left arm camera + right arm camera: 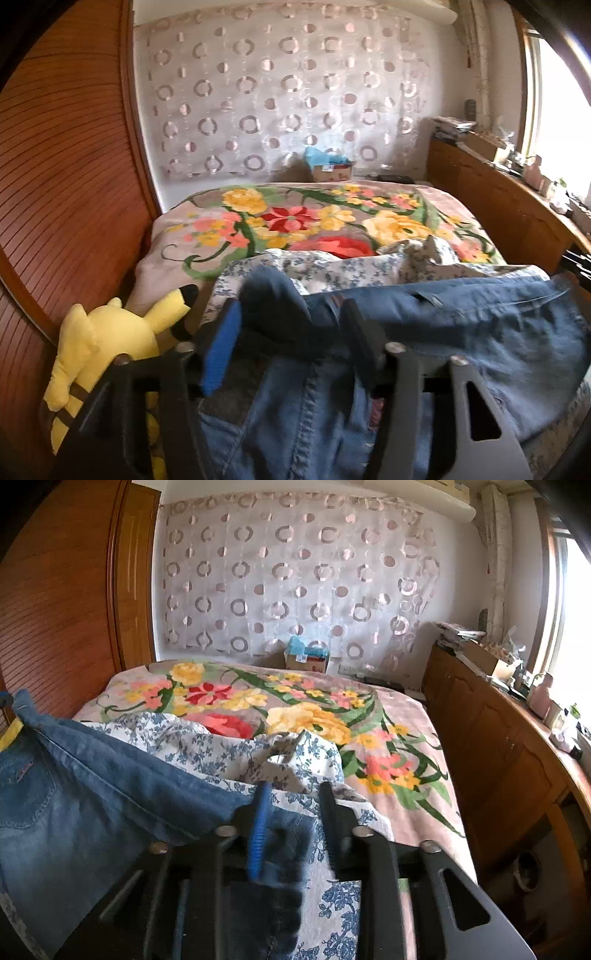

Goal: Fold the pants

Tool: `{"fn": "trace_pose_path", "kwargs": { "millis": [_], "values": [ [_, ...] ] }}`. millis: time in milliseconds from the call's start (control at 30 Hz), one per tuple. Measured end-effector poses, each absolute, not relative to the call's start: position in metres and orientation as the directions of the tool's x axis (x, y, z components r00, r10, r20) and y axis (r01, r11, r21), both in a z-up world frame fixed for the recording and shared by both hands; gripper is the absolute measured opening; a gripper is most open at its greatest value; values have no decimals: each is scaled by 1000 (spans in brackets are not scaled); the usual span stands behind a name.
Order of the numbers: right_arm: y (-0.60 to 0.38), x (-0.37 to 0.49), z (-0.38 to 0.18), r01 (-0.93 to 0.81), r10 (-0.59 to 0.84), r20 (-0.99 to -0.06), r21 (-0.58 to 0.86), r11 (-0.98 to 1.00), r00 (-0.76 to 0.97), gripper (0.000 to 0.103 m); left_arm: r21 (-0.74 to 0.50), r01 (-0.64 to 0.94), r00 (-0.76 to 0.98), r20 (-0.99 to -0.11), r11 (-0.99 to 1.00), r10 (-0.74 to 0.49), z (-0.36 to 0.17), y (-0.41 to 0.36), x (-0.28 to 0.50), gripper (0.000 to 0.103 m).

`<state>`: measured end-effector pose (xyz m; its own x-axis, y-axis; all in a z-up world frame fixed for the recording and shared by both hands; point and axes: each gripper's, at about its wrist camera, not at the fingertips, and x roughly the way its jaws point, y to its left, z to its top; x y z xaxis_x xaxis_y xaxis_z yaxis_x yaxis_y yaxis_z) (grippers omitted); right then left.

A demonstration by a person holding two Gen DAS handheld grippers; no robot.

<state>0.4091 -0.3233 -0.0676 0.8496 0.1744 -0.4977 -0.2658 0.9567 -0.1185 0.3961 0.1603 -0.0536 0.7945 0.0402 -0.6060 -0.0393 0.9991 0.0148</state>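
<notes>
Left wrist view first: we've got a wooden slatted wardrobe (62,155) on the left, a yellow plush toy (96,339) beside the bed, then the floral blanket (295,218) under a circle-patterned curtain (280,96), and a cluttered wooden cabinet (498,199) by the window on the right. Jeans (461,325) lie across a blue-flowered sheet (332,266) at the bed's near end. Our left gripper (291,332) sits fairly wide open, a dark bunch of denim between the jaws, pads not pressing it. Over in the right wrist view, our right gripper (291,812) is partly open, with the jeans' corner lying blurred between the fingers and no clear grip.
</notes>
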Motion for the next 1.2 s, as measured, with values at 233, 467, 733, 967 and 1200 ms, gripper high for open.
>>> {"fn": "trace_pose_path", "kwargs": {
  "millis": [233, 467, 733, 967, 1200],
  "values": [
    [-332, 392, -71, -255, 173, -498, -102, 961, 850, 53, 0, 12, 803, -596, 1000, -10, -48, 139, 380, 78],
    [-342, 398, -93, -287, 183, -619, -72, 955, 763, 53, -12, 65, 785, -617, 998, -59, -64, 115, 370, 78],
    [-349, 411, -104, -312, 229, -690, 5, 950, 686, 48, -16, 93, 763, -641, 996, -82, -80, 104, 361, 78],
    [-345, 422, -84, -354, 235, -655, -53, 934, 718, 5, -13, 74, 766, -639, 997, -65, -83, 110, 357, 78],
    [-342, 449, -60, -286, 165, -557, -138, 948, 814, 4, -9, 39, 777, -629, 999, -36, -83, 123, 349, 78]
  ]
}}
